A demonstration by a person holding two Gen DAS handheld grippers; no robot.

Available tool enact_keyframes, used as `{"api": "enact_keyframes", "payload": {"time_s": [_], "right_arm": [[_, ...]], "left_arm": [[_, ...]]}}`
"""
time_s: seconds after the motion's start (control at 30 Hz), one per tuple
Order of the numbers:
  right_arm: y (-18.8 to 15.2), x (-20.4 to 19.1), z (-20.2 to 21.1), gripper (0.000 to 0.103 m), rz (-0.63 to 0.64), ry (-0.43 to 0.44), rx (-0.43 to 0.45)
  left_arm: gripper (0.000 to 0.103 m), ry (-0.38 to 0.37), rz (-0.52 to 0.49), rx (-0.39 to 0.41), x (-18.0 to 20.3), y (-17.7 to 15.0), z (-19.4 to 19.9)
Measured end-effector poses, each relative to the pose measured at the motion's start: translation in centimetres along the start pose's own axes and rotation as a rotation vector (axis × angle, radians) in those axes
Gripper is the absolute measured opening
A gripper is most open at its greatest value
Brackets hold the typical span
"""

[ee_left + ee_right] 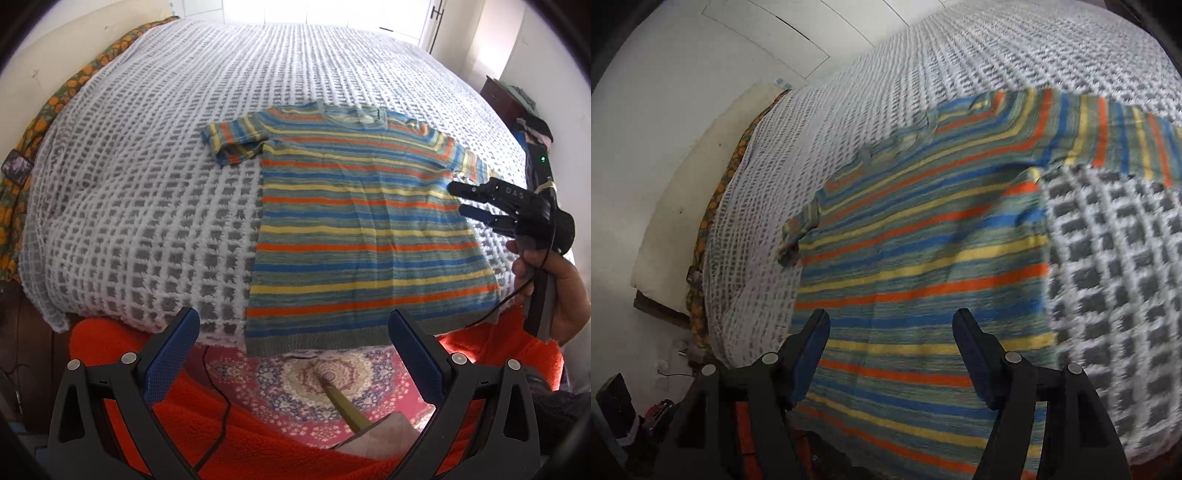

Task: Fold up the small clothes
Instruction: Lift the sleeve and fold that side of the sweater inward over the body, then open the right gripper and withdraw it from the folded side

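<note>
A small striped knit t-shirt, with blue, yellow, orange and grey-green bands, lies flat on the bed, neck away from me, its left sleeve folded and rumpled. It fills the right wrist view. My left gripper is open and empty, hanging just off the bed's near edge in front of the shirt's hem. My right gripper is open and empty above the shirt's body; in the left wrist view it sits at the shirt's right side below the right sleeve.
The bed is covered by a white-and-grey checked blanket. An orange fleece and a patterned pink rug lie below the bed's near edge. A floral-edged sheet runs along the left side. A dark cabinet stands at the right.
</note>
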State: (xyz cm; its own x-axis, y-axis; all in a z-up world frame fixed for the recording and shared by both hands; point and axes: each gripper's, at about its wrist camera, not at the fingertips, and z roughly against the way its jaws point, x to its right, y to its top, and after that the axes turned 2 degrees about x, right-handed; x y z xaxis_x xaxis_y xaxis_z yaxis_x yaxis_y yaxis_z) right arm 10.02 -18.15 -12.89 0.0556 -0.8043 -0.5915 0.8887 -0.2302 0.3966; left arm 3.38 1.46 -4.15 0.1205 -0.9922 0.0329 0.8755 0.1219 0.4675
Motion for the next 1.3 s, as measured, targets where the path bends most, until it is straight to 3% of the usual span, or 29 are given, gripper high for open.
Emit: {"api": "enact_keyframes", "payload": {"time_s": [0.17,0.33,0.5,0.67,0.83,1.0,1.3], "right_arm": [[-1.4,1.9,-3.0,0.069,-0.048,-0.111,-0.058],[-2.6,5.6,-0.5,0.069,-0.093,-0.232,-0.06],[-3.7,6.5,4.7,0.069,-0.047,-0.367,0.014],[-5.7,2.8,8.4,0.07,0.131,-0.465,0.149],[-7.4,-1.4,9.6,0.07,0.249,-0.408,0.204],[-8.7,-5.7,7.7,0.074,0.376,-0.331,0.187],[-10.4,-7.4,5.8,0.074,0.452,-0.315,0.15]], "left_arm": [[0.102,0.02,0.027,0.002,-1.4,-0.5,-0.1],[0.102,0.005,0.037,-0.017,-1.9,-0.8,-0.8],[0.102,-0.008,-0.001,-0.018,-0.9,-0.9,-0.9],[0.102,-0.009,-0.022,-0.019,-0.6,-1.1,-0.8],[0.102,-0.008,-0.019,-0.022,-0.6,-1.2,-0.8],[0.102,-0.009,-0.021,-0.025,-0.7,-1.5,-0.9],[0.102,-0.005,-0.005,-0.034,-1.2,-1.8,-1.1]]}}
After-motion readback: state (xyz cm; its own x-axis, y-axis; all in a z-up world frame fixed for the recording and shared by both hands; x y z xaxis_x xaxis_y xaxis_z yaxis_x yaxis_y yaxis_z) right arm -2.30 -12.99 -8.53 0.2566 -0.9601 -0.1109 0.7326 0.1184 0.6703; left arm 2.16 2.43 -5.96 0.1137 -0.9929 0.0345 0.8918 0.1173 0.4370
